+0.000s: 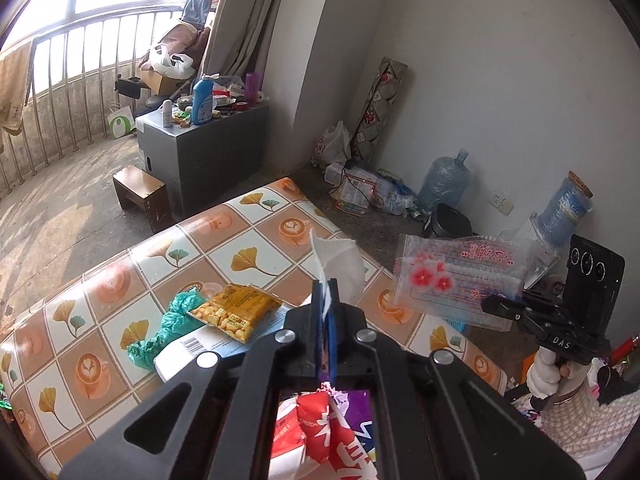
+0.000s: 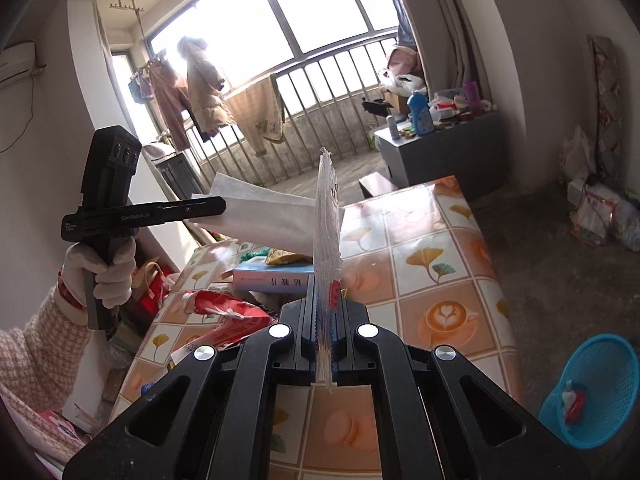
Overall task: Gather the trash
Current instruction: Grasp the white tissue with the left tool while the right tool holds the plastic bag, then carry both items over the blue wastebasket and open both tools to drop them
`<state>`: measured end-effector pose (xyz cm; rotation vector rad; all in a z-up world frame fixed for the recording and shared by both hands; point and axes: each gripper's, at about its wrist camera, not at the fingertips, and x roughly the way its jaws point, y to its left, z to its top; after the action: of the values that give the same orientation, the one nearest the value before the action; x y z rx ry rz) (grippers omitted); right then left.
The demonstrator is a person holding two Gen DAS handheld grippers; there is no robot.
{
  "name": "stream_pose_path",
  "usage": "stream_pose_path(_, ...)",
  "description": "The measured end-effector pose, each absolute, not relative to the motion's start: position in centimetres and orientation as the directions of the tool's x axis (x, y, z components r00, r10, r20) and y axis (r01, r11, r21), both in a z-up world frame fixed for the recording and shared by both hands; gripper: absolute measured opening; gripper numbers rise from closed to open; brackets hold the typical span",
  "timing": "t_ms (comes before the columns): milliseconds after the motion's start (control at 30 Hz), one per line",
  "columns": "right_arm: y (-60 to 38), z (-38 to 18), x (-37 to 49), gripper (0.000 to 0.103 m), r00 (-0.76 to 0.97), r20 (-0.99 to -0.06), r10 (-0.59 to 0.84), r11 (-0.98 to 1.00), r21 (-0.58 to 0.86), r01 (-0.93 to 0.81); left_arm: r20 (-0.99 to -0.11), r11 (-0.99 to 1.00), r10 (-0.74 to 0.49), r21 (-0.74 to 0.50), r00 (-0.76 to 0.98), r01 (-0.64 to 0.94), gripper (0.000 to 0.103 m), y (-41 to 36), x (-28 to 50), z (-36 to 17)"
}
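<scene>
Trash is held in both grippers above the bench [image 2: 440,248]: the left gripper [image 1: 325,300] has its jaws closed flat on a thin white tissue [image 1: 340,260], and the right gripper [image 2: 325,304] has its jaws clamped on the edge of a clear, crinkly plastic wrapper [image 2: 328,216] printed with red flowers. Both pieces are light and floppy, so a quick swing could slip them free, short of the blue mesh basket [image 2: 600,380] on the floor just beside the bench. On the bench's glossy tiled cover there remain a yellow snack packet [image 1: 236,312], crumpled green film [image 1: 168,328] and a creased red bag [image 2: 228,320].
</scene>
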<state>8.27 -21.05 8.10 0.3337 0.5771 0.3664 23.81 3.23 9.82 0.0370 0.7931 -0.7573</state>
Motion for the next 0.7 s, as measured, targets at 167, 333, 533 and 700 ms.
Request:
stream_pose_path(167, -26.2, 8.5, 6.1, 0.003, 0.849, -0.436, 0.297, 0.902, 0.421, -0.099, -0.644, 0.668, -0.665, -0.286, 0.379, 0.687, 0.001, -3.3, 23.7, 10.8)
stream_pose_path(333, -31.6, 6.9, 3.9, 0.003, 0.879, -0.457, 0.139, 0.896, 0.436, 0.085, -0.679, 0.593, -0.693, -0.347, 0.242, 0.727, 0.002, -12.9, 24.3, 9.4)
stream_pose_path(533, -37.8, 3.2, 2.0, 0.003, 0.837, -0.545, -0.056, 0.847, 0.418, 0.329, -0.754, 0.529, -0.652, -0.372, 0.084, 0.763, 0.002, -26.3, 23.4, 4.8)
stream_pose_path(700, -42.9, -1.9, 1.7, 0.004, 0.746, -0.655, -0.123, 0.763, 0.419, 0.493, -0.799, 0.456, -0.6, -0.368, -0.026, 0.81, 0.002, -36.5, 21.1, 0.1)
